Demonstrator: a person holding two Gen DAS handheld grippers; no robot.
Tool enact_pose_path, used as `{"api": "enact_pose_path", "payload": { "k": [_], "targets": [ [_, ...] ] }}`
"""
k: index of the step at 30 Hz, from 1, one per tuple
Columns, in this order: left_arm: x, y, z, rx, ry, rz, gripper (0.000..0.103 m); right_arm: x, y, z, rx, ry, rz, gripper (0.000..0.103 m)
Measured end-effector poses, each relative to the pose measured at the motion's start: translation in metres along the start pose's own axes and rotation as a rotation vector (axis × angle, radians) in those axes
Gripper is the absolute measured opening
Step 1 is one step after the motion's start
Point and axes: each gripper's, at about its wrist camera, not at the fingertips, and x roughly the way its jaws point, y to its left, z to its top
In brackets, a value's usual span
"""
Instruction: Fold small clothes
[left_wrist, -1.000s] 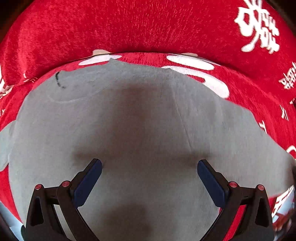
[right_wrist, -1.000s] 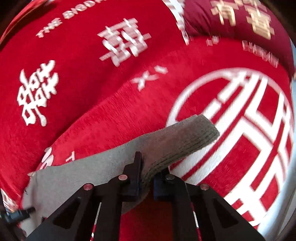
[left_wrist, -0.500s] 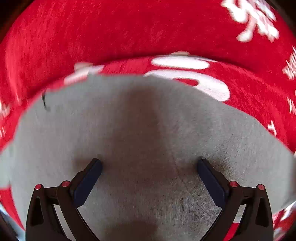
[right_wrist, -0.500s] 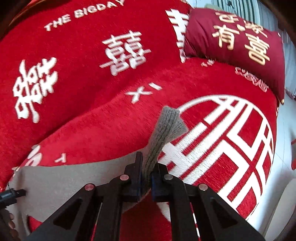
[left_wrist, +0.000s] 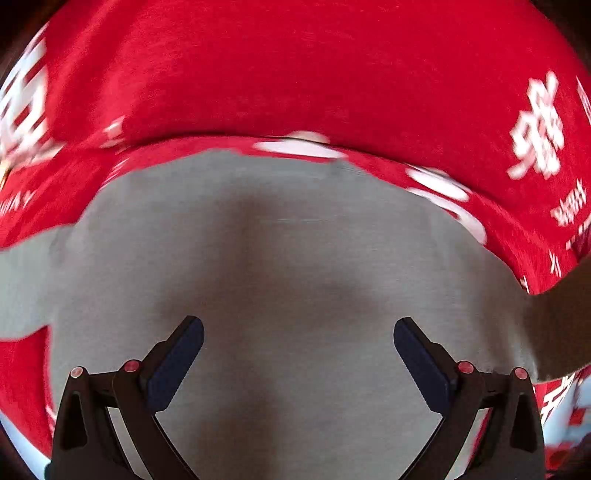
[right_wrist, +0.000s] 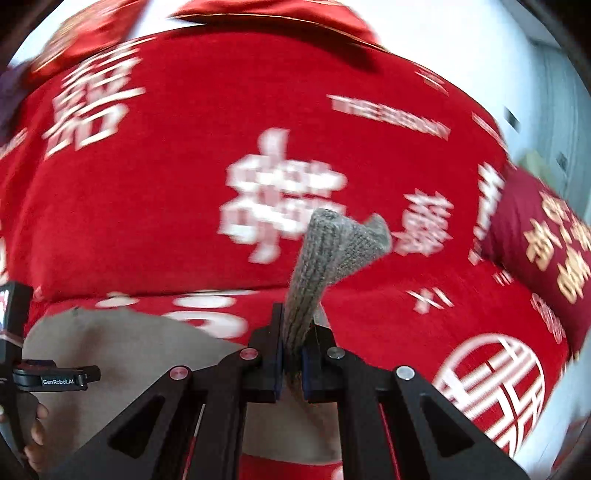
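Right wrist view: my right gripper (right_wrist: 291, 354) is clamped on the grey sweater's ribbed cuff (right_wrist: 332, 247), which sticks up toward twelve o'clock over the red sofa cover (right_wrist: 166, 221). At eight o'clock, a hand (right_wrist: 33, 435) holds the other device. Left wrist view: my left gripper (left_wrist: 298, 332) hangs with fingers spread wide, gripping nothing, over the grey sweater (left_wrist: 288, 258) spread flat on the cover.

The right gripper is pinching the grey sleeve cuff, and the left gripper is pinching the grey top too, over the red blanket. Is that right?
Not quite. The left gripper is not pinching anything: the left wrist view shows its jaws wide apart above the grey top. The rest is right: the right gripper is shut on the sleeve cuff, over the red blanket.
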Motion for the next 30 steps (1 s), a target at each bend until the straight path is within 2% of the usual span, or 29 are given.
{"api": "enact_pose_path", "payload": {
  "k": [6, 12, 15, 19, 25, 30],
  "targets": [
    [-0.019, 0.101, -0.016, -0.155, -0.028, -0.011, 0.103, 0.010, 0.121, 0.002, -0.157, 0.008, 0.070, 0.008],
    [-0.011, 0.164, -0.037, -0.267, 0.000, -0.023, 0.103, 0.042, 0.247, -0.040, -0.346, 0.103, 0.127, 0.008],
    [-0.015, 0.184, -0.049, -0.286, -0.007, -0.062, 0.103, 0.055, 0.288, -0.062, -0.422, 0.144, 0.130, 0.008],
    [-0.028, 0.192, -0.056, -0.279, -0.036, -0.086, 0.102, 0.062, 0.316, -0.072, -0.441, 0.167, 0.128, 0.007],
    [-0.051, 0.212, -0.058, -0.346, -0.102, -0.122, 0.102, 0.047, 0.328, -0.051, -0.384, 0.128, 0.173, 0.007],
    [-0.054, 0.232, -0.060, -0.380, -0.117, -0.092, 0.102, 0.044, 0.351, -0.052, -0.391, 0.129, 0.238, 0.007]
  ]
}}
